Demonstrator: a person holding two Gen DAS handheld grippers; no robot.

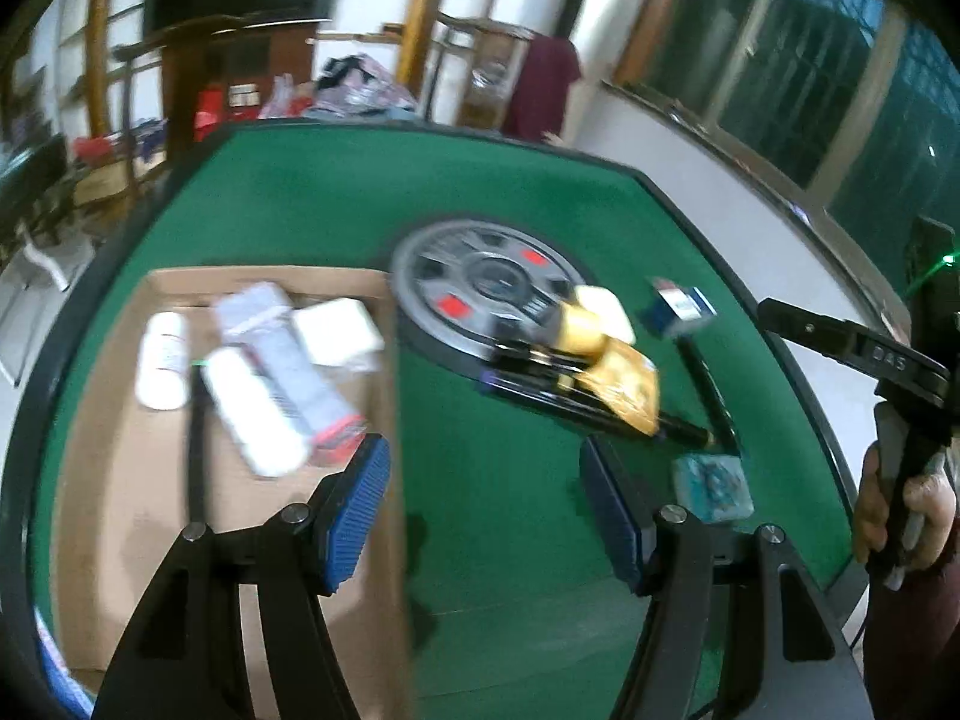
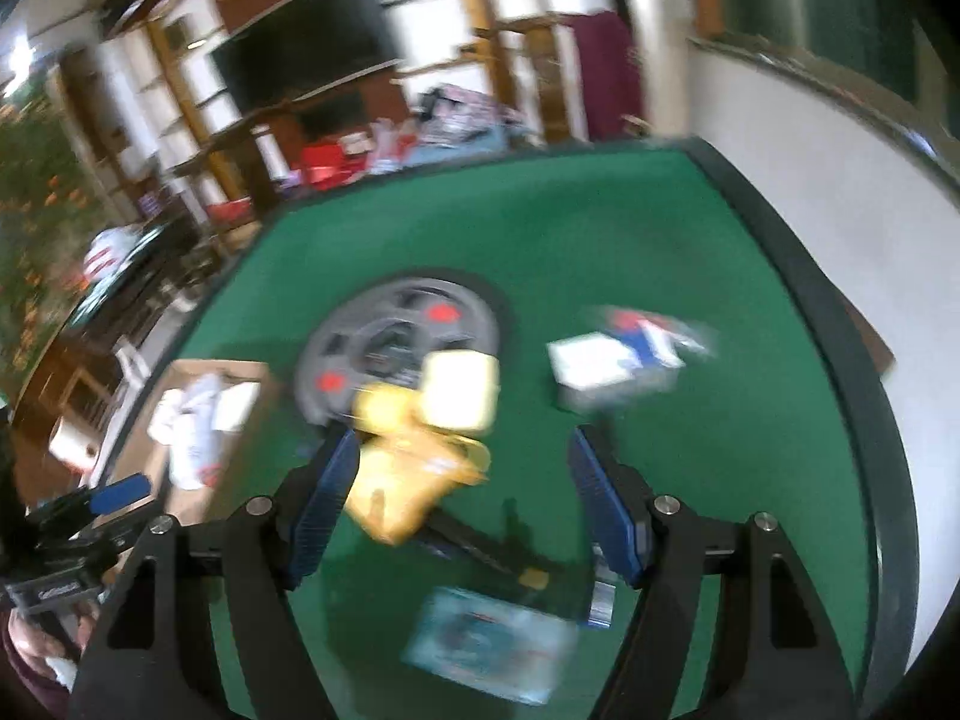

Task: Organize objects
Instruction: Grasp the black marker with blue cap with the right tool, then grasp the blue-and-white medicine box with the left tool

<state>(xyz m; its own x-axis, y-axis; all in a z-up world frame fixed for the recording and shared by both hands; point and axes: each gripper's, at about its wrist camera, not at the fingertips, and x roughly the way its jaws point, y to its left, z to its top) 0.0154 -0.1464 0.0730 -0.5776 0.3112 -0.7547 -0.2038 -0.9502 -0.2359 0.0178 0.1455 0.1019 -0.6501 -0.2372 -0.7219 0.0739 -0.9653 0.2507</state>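
Observation:
A cardboard box [image 1: 120, 480] lies on the green table's left and holds white bottles [image 1: 159, 360], a grey packet [image 1: 288, 354] and a white pad [image 1: 336, 330]. My left gripper [image 1: 486, 504] is open and empty, above the box's right edge. A yellow packet [image 1: 624, 384], a pale yellow block [image 1: 606, 312], a long black item [image 1: 588, 402], a blue and white box [image 1: 678, 306] and a teal packet [image 1: 714, 486] lie on the felt. My right gripper [image 2: 462, 510] is open and empty, above the yellow packet [image 2: 402, 480], with the teal packet [image 2: 486, 642] below it.
A grey round disc with red marks [image 1: 480, 288] sits at the table's centre. The table has a dark raised rim [image 1: 780, 336]. The blue and white box [image 2: 618, 360] lies right of the disc [image 2: 384, 342]. Shelves and clutter stand behind the table.

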